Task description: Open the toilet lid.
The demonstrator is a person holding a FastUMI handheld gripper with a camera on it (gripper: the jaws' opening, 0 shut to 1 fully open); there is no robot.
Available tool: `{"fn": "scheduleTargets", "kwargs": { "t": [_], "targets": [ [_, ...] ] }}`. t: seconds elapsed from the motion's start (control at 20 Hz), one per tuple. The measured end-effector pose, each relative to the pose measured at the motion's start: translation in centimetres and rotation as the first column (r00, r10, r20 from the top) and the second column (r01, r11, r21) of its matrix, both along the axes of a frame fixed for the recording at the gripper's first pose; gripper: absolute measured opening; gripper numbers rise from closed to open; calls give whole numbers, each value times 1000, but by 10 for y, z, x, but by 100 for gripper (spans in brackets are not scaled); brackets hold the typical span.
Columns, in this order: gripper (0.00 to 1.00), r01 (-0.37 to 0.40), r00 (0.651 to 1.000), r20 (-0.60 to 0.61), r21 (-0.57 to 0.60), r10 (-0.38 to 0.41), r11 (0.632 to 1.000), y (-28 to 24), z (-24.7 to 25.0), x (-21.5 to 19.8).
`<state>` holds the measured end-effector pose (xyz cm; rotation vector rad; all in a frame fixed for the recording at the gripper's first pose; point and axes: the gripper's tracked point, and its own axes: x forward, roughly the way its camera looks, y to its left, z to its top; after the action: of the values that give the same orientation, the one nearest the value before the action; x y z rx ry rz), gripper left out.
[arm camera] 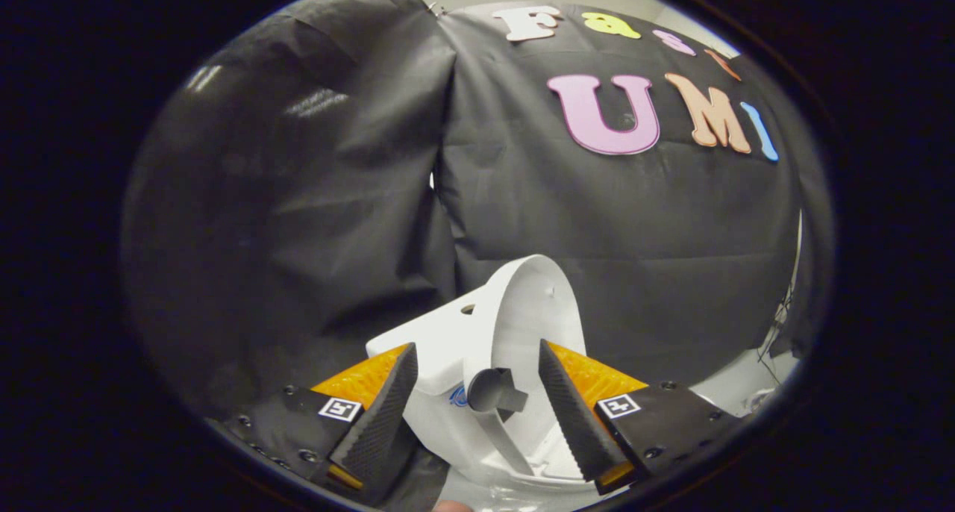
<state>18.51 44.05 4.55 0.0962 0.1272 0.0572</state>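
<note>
Black cloth wall (313, 221) hangs in folds behind scene. White worktop (735, 385) visible at base of cloth. Small white toilet (440, 340) stands ahead of fingers, partly between them. Toilet lid (533, 303) raised upright, inner face toward camera. Grey tab (492, 390) sits low on lid edge, between the 2 fingers. Gripper (477, 400) fingers spread wide, gripping nothing, 1 each side of tab.

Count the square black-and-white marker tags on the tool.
2. One marker tag sits on the tool's left finger, the other tag on its right finger; the open fingers flank the raised toilet lid. Others may be hidden.
</note>
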Motion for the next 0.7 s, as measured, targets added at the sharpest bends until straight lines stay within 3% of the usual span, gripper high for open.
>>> {"fn": "scheduleTargets", "kwargs": {
  "t": [0.7],
  "targets": [
    [99,34,997,65,-11,-33,999,-109,28,-91]
  ]
}}
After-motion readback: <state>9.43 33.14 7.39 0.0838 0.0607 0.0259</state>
